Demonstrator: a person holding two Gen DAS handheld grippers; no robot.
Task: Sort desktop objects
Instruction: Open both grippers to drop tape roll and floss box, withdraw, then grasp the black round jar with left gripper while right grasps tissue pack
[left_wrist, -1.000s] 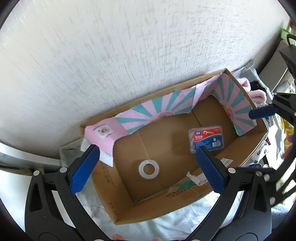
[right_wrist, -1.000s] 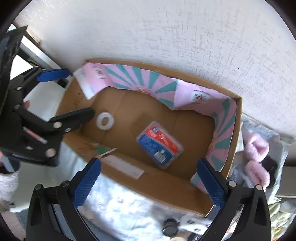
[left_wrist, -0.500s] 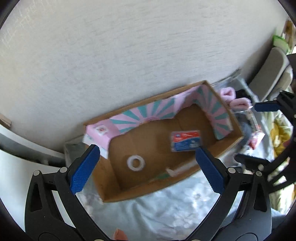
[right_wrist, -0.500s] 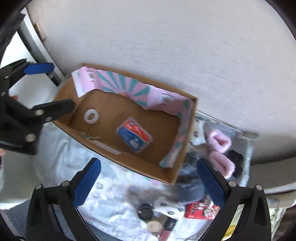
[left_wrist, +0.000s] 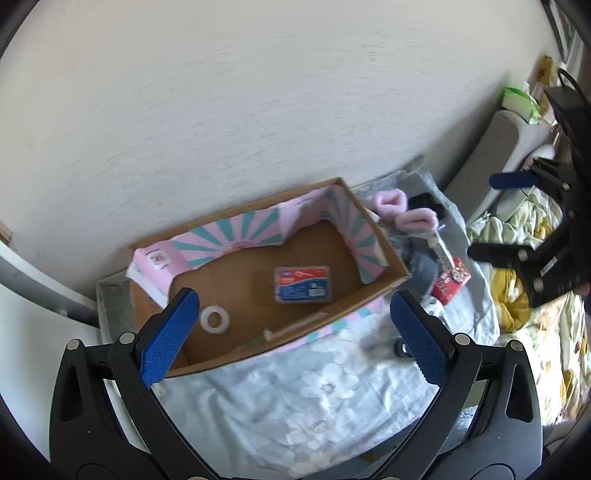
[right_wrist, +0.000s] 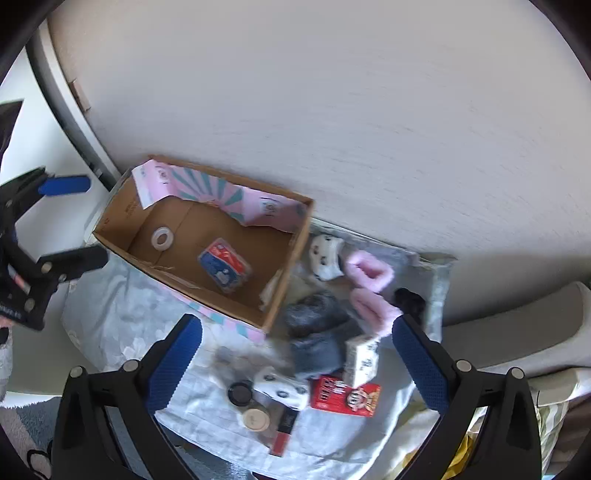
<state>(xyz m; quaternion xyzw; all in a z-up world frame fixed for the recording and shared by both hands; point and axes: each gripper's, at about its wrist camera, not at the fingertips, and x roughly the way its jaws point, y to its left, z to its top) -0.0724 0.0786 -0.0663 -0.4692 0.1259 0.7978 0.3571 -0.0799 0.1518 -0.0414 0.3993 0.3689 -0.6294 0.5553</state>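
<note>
**Both grippers held wide above the box**

The left hand-held gripper (left_wrist: 295, 332) and right hand-held gripper (right_wrist: 297, 358) gape wide, holding nothing. The cardboard box (right_wrist: 284, 273) holds a tape ring (right_wrist: 161, 237) and blue packet (right_wrist: 224, 264). Beside it on the floral cloth (left_wrist: 306, 398) lie pink slippers (right_wrist: 369, 273) and a red box (right_wrist: 345, 397).

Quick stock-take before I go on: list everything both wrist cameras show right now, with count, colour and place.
cardboard box: 1, brown with pink-teal lining, against the wall
tape ring: 1, translucent white, in box, left end
plastic case: 1, clear with blue-red label, in box, middle
fluffy slippers: 2, pink, right of box
grey fabric pile: 1, dark grey, by box's right corner
red carton: 1, red, on the cloth, front right
white patterned box: 1, white, above red carton
round lids: 2, one black, one cream, front
floral cloth: 1, pale grey, under everything
left gripper: open, empty
right gripper: open, empty
</note>
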